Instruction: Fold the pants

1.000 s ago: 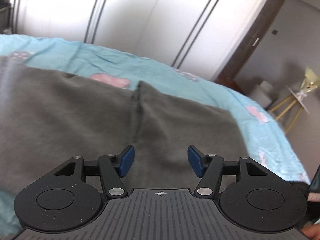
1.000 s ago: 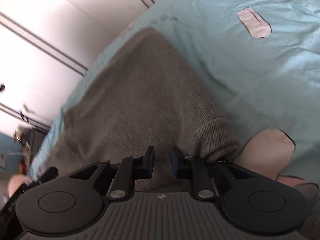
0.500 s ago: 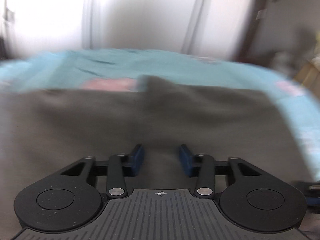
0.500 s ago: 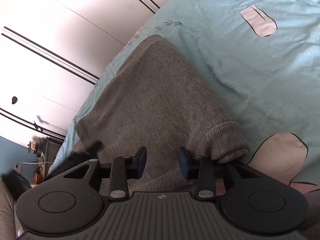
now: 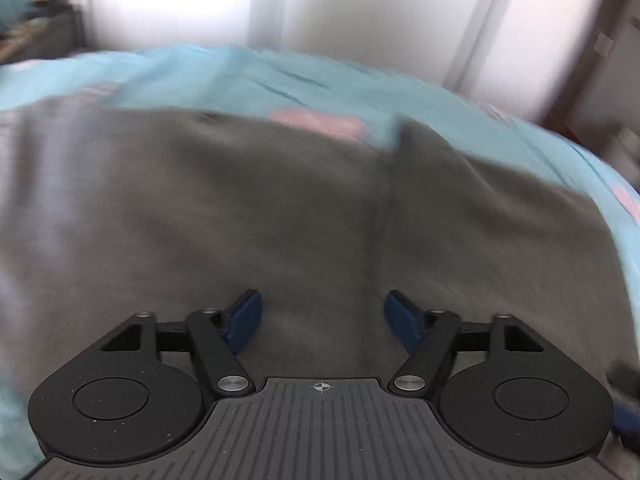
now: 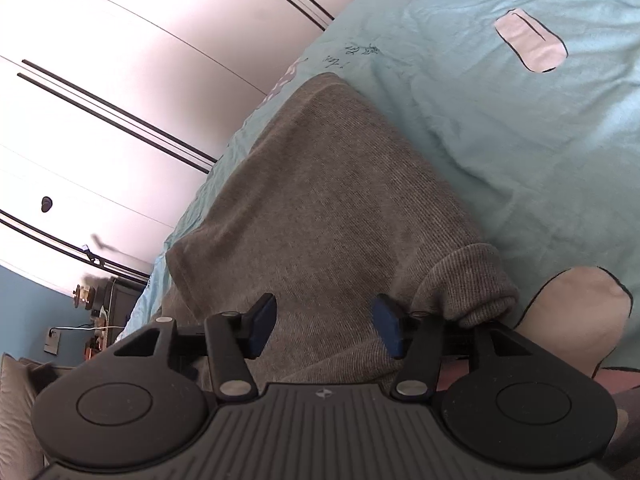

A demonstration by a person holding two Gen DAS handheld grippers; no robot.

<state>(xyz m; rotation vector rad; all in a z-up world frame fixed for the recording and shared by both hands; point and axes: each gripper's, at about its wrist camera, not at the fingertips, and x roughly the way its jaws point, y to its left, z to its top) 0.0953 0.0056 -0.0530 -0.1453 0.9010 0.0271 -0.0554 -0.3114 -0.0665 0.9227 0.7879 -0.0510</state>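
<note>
Since the earlier frame, right tool [image 6: 325, 326] jaws have just been opening and now stand spread over the grey pants [image 6: 332, 200], nothing pinched between them; left tool [image 5: 322, 320], jaws spread after closing slightly, has swung down across the cloth, its view blurred. Pants lie flat on the blue bed sheet [image 6: 520, 140], one ribbed cuff [image 6: 472, 288] just beside the right tool. For a clean fold, each tool should probably pinch an edge fully before lifting, both rising together.
</note>
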